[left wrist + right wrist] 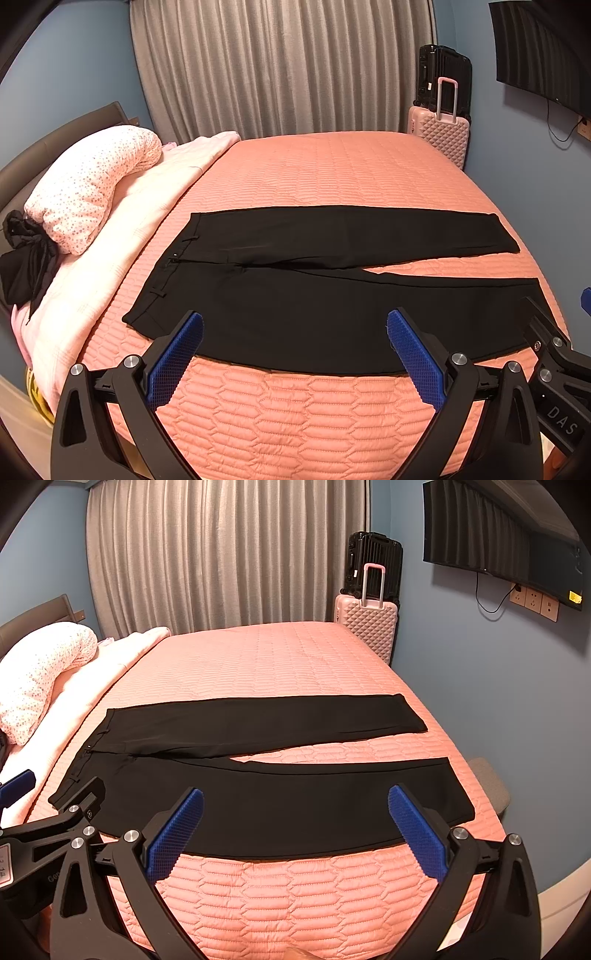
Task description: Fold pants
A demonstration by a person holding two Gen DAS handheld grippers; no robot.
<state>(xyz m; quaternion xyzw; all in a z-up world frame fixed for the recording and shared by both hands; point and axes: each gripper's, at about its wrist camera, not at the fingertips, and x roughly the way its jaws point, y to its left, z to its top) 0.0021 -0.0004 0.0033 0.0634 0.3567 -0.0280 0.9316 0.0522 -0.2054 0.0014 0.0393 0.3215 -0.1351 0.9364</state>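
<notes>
Black pants lay flat across the salmon quilted bed, waistband toward the pillow, legs parted in a narrow V. You held your left hand-held gripper and right hand-held gripper above the near leg, both spread wide, gripping nothing.

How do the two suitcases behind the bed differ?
The pink suitcase stands in front, with a diamond-textured shell and its handle raised. The black suitcase sits behind and higher, with a ribbed shell and no raised handle visible. Both stand upright in the corner by the curtain.
</notes>
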